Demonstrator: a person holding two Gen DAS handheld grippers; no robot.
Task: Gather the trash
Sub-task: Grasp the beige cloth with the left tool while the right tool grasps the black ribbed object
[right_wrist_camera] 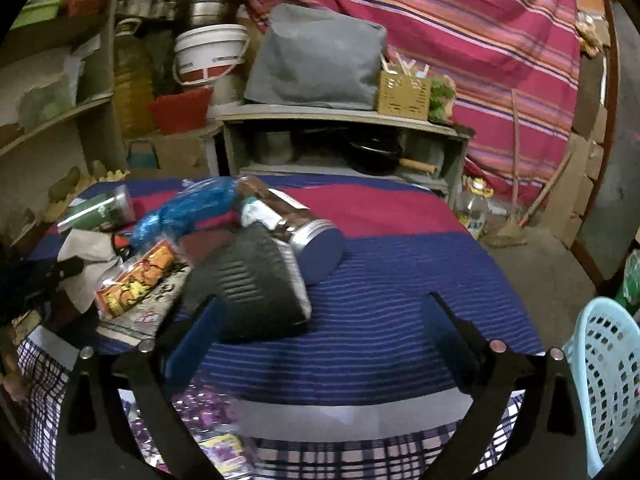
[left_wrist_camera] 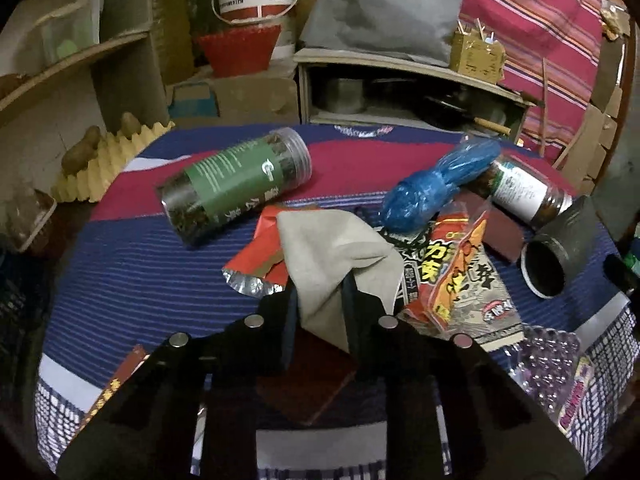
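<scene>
Table covering [left_wrist_camera: 132, 280]: woven cloth, ribbed stripes, matt. Beige sheet [left_wrist_camera: 332, 252]: soft matt paper or cloth, cannot tell which. Snack wrapper [left_wrist_camera: 456, 264]: glossy printed plastic film. Red wrapper [left_wrist_camera: 256, 256]: foil-lined, shiny inside. Green-labelled jar [left_wrist_camera: 236, 184]: clear smooth plastic. Blue bag [left_wrist_camera: 436, 184]: crinkled glossy plastic. Basket [right_wrist_camera: 608, 376]: smooth perforated plastic.
</scene>
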